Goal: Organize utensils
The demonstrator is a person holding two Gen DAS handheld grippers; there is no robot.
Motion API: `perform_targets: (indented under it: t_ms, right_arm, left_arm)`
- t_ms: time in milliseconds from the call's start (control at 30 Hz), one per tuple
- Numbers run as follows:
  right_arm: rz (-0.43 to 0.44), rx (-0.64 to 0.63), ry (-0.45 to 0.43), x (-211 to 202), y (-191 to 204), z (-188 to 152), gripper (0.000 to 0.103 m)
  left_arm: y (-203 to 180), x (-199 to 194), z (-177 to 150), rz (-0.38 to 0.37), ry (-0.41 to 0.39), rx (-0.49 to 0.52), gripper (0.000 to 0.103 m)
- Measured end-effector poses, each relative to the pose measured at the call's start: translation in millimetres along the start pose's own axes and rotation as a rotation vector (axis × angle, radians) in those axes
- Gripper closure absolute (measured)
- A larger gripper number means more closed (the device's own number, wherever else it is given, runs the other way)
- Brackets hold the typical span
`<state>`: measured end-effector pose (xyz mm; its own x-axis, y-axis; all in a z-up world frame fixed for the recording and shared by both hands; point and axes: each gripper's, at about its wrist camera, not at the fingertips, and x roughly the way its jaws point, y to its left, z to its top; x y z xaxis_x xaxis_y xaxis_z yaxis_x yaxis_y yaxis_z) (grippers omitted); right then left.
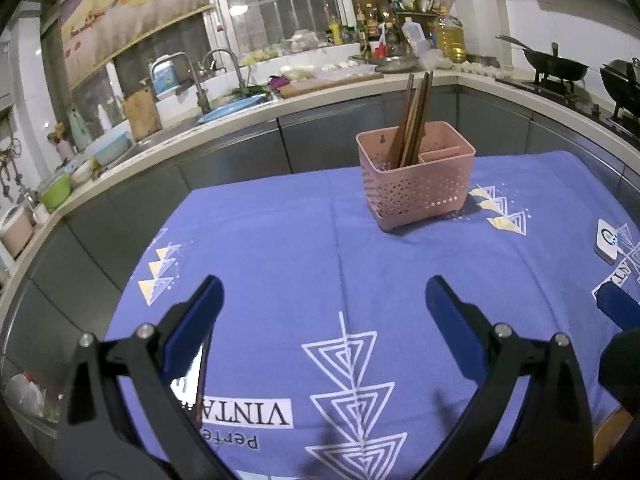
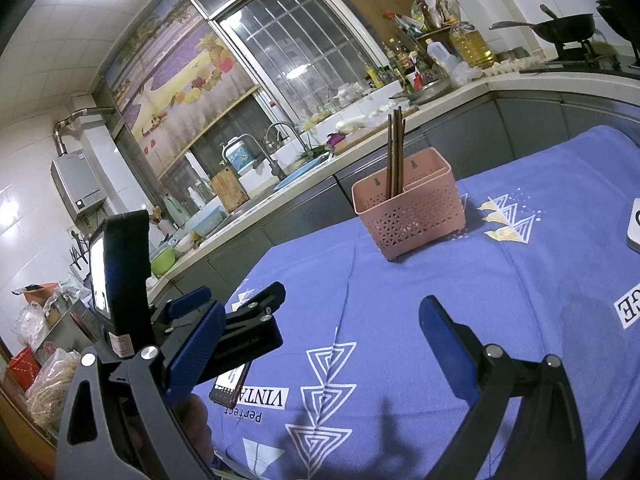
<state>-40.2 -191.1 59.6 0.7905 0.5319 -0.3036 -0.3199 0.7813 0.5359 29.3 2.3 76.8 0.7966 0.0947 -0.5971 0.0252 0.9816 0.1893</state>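
A pink perforated utensil holder (image 1: 416,184) stands on the blue tablecloth (image 1: 280,248) at the far side of the table. Several brown chopsticks (image 1: 414,116) stand upright in its left compartment; the right compartment looks empty. It also shows in the right wrist view (image 2: 410,212) with the chopsticks (image 2: 395,152). My left gripper (image 1: 322,300) is open and empty, low over the cloth, well short of the holder. My right gripper (image 2: 320,326) is open and empty, also near the table's front. The left gripper (image 2: 240,320) shows at the left of the right wrist view.
A small white device (image 1: 607,241) lies on the cloth at the right edge. A phone (image 2: 230,384) lies near the table's front left. Behind the table runs a kitchen counter (image 1: 240,120) with sink, bottles and a wok (image 1: 556,66) on the stove.
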Motion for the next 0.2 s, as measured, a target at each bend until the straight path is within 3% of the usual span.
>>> perform_targets:
  t_ms: [200]
  right_arm:
    - [0.000,0.007,0.000,0.0,-1.1,0.0,0.007]
  left_arm:
    - [3.6,2.7,1.4,-0.007,0.016,-0.010,0.006]
